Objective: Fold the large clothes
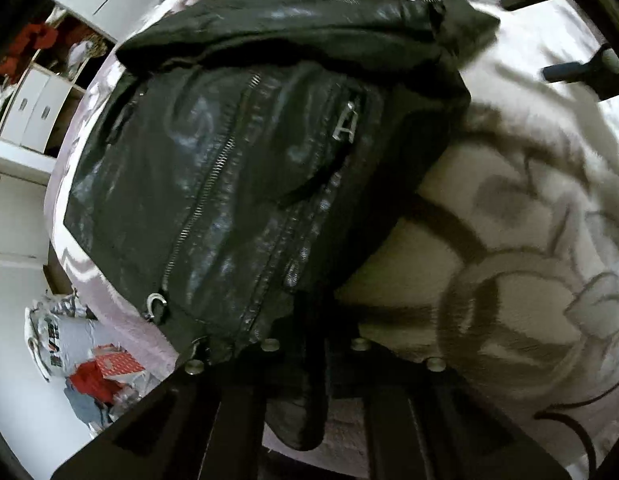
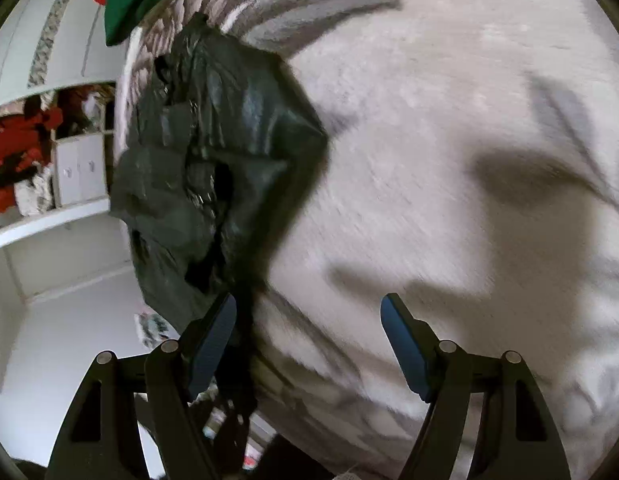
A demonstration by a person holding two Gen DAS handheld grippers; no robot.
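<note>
The black jacket (image 1: 245, 168) lies on a bed's pale patterned blanket (image 1: 509, 280), white cabinets (image 1: 33, 112) at nine o'clock; left claw (image 1: 297, 376) grips its hem, right claw (image 2: 307, 344) gapes empty.

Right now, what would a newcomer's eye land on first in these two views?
The black leather jacket, glossy with silver zippers, lies across the patterned bedspread and fills the left wrist view, its hem pinched in the left tool. In the right wrist view, the right tool is open above the pale bedspread.
</note>
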